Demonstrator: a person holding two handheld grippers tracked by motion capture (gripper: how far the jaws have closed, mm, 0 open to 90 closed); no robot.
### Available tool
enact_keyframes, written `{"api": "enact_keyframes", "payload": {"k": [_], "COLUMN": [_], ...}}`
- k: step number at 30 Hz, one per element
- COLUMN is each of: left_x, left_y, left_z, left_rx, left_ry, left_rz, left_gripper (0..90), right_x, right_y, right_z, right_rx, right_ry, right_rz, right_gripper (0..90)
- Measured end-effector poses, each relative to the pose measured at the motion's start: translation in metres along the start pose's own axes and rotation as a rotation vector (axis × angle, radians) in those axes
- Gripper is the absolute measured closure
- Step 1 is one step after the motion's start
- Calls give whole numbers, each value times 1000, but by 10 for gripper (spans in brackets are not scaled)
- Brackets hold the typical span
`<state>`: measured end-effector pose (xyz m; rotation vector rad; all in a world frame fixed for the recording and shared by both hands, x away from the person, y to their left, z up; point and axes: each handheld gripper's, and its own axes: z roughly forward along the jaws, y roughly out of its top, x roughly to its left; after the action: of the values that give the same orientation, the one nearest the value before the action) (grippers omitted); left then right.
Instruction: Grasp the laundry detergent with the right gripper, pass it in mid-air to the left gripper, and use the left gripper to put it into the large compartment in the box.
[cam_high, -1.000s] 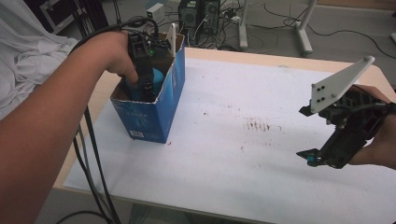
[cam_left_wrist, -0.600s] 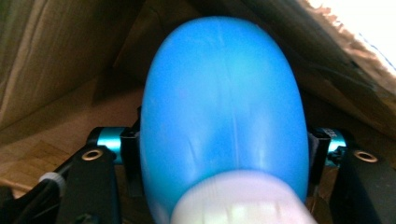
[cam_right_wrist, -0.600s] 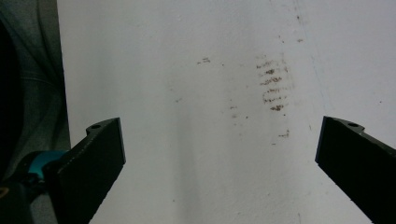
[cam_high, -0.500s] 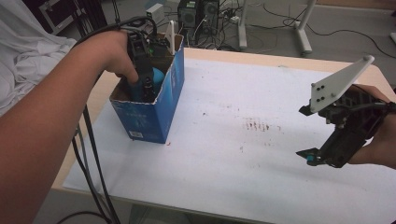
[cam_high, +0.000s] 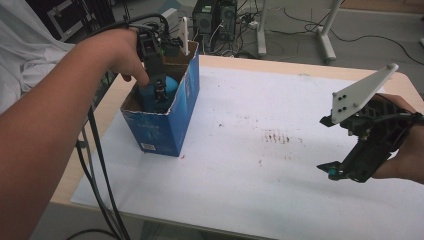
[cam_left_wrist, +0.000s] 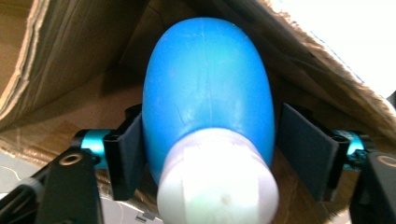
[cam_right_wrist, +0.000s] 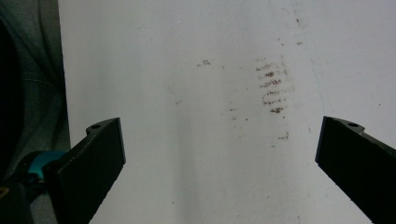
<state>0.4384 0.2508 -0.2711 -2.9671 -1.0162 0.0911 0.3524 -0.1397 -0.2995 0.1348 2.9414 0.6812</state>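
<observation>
Right claw (cam_high: 334, 172), at four o'clock over the white sheet (cam_high: 260, 150) on the tabletop, stands wide and empty. At ten o'clock, left claw (cam_high: 159, 93) reaches into the open blue cardboard box (cam_high: 172, 125); its jaws, just opening, flank the blue egg-shaped plastic bottle (cam_left_wrist: 208, 93) inside, right pad clear.

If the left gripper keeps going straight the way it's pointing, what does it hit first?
Most likely the blue bottle itself. The left gripper points down into the cardboard box, its jaws have just been opening, and the bottle sits between them, right pad clear. Beyond that lies the box's brown inside; depth is hard to judge.
</observation>
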Motion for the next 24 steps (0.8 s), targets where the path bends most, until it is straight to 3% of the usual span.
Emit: {"api": "enact_keyframes", "payload": {"k": [9, 17, 24], "left_x": [-3, -15, -27], "left_y": [-3, -4, -2], "left_z": [-15, -38, -54], "left_rx": [-10, -14, -24], "left_ry": [-3, 24, 41], "left_rz": [-19, -26, 2], "left_gripper": [201, 161, 128], "right_x": [0, -2, -4], "right_y": [0, 0, -2], "right_z": [-4, -6, -8], "right_rx": [7, 10, 21], "right_ry": [-1, 1, 4], "right_rz": [7, 0, 7], "right_gripper": [6, 6, 6]}}
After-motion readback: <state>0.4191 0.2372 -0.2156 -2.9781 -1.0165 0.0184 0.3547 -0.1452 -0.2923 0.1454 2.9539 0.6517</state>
